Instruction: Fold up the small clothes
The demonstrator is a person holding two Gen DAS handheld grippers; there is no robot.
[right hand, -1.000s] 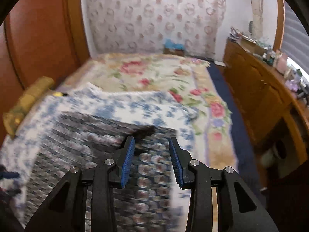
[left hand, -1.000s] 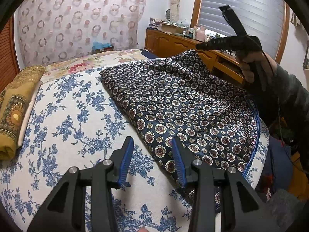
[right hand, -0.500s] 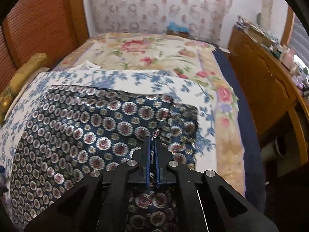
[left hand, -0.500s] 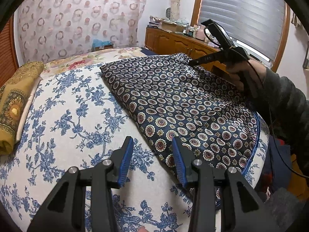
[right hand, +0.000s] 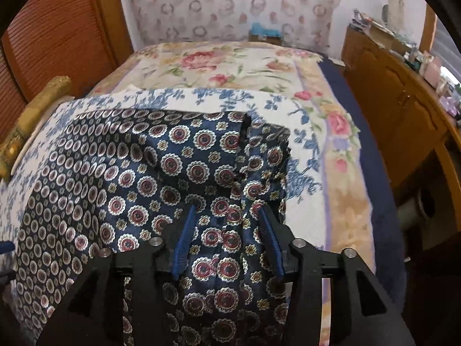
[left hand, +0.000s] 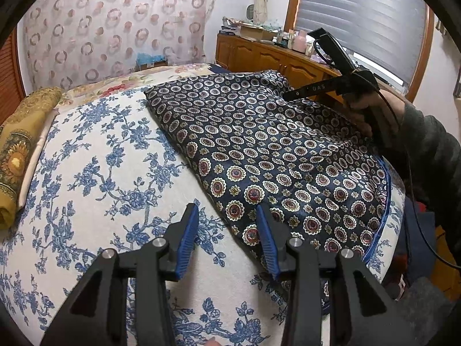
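Right gripper opening over the patterned cloth, left gripper released

The right gripper [right hand: 227, 230], clamped shut half a second ago, is opening, its pads astride a raised fold of the one navy medallion-print cloth [left hand: 276, 155]. The left gripper [left hand: 227, 239] hangs released at the cloth's near edge, above the blue-flowered bedspread [left hand: 95, 173].

The bed [left hand: 178, 70] carries a white cover with blue flowers [left hand: 95, 178], spread over a cream quilt with pink roses [right hand: 230, 63]. On the blue-flowered cover, toward 2 o'clock in the left wrist view, lies a dark navy cloth with medallion print [left hand: 273, 150], spread flat. At 9 o'clock, along the bed's edge, rests a folded mustard-yellow cloth [left hand: 17, 150].
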